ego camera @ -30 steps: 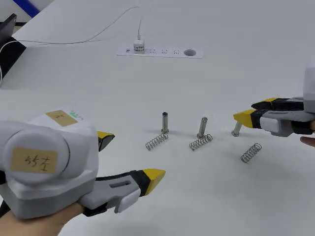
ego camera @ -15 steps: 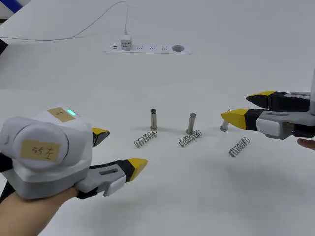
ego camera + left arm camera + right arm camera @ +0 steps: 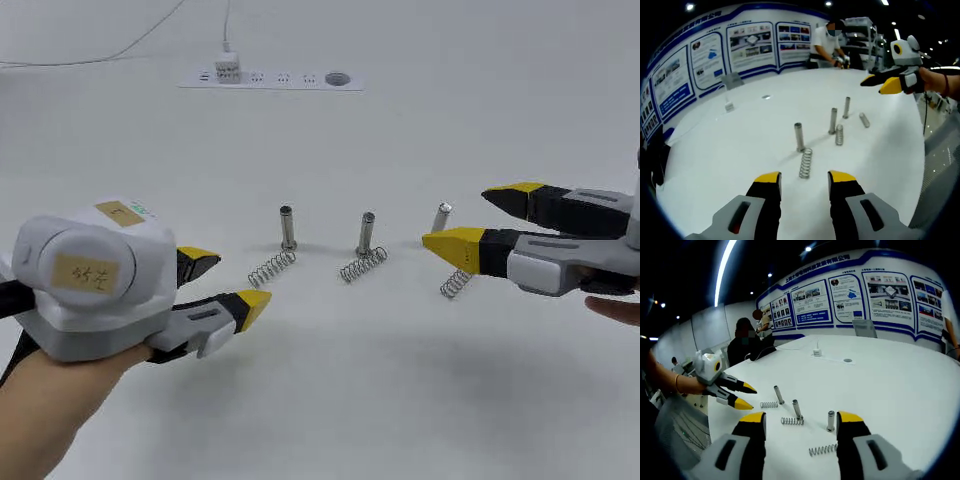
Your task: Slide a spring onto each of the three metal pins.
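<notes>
Three short metal pins stand in a row on the white table: left pin point(image 3: 287, 227), middle pin point(image 3: 366, 233), right pin point(image 3: 440, 217). A loose spring lies on the table by each: left spring point(image 3: 271, 267), middle spring point(image 3: 362, 264), right spring point(image 3: 455, 284). My left gripper point(image 3: 240, 280) is open and empty, just short of the left spring point(image 3: 805, 162) and left pin point(image 3: 799, 136). My right gripper point(image 3: 457, 217) is open and empty, its jaws either side of the right pin point(image 3: 830, 420), with the right spring point(image 3: 823, 450) below them.
A white power strip point(image 3: 270, 78) with a plugged-in charger point(image 3: 227, 70) and cable lies at the far side of the table. People stand beyond the table's far ends point(image 3: 827, 42) point(image 3: 747, 345). Bare tabletop surrounds the pins.
The head camera has tilted, shifting the whole scene up and left. My right gripper has come in closer over the right pin and spring. The left gripper stays open near the left spring.
</notes>
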